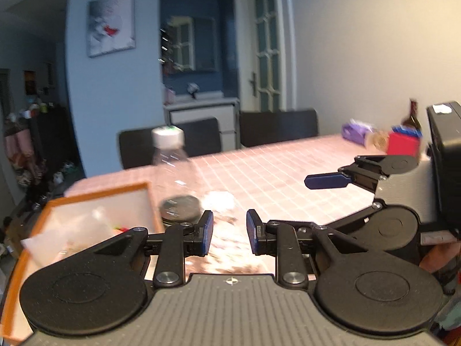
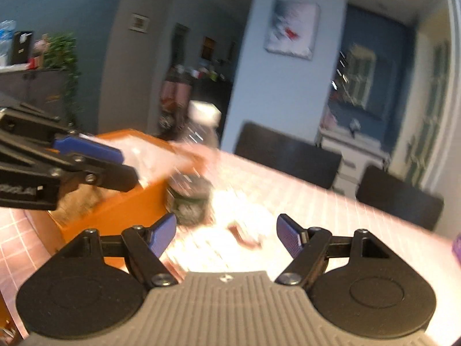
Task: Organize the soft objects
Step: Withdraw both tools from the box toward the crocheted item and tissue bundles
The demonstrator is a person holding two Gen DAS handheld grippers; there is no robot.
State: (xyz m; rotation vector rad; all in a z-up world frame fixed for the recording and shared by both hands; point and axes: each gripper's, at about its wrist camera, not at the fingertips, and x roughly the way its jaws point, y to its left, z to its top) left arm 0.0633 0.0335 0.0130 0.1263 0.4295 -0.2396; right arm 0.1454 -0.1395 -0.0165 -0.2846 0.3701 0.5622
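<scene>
An orange box (image 1: 95, 193) with white and clear soft wrappings inside stands at the table's left; it also shows in the right wrist view (image 2: 115, 210). My left gripper (image 1: 229, 232) is open and empty, just right of the box and above a crumpled pale wrapper (image 1: 219, 201) on the table. My right gripper (image 2: 226, 235) is open and empty above a glare-washed patch of table with a small reddish-brown wrapper (image 2: 245, 236). The right gripper's blue finger (image 1: 327, 180) shows in the left wrist view. Both views are blurred.
A clear plastic bottle (image 1: 170, 158) with a white cap and a dark round tin (image 1: 180, 209) stand beside the box. A purple packet (image 1: 355, 131), a red box (image 1: 403, 142) and a brown bottle (image 1: 412, 118) sit at the far right. Black chairs (image 1: 278, 127) line the table's far edge.
</scene>
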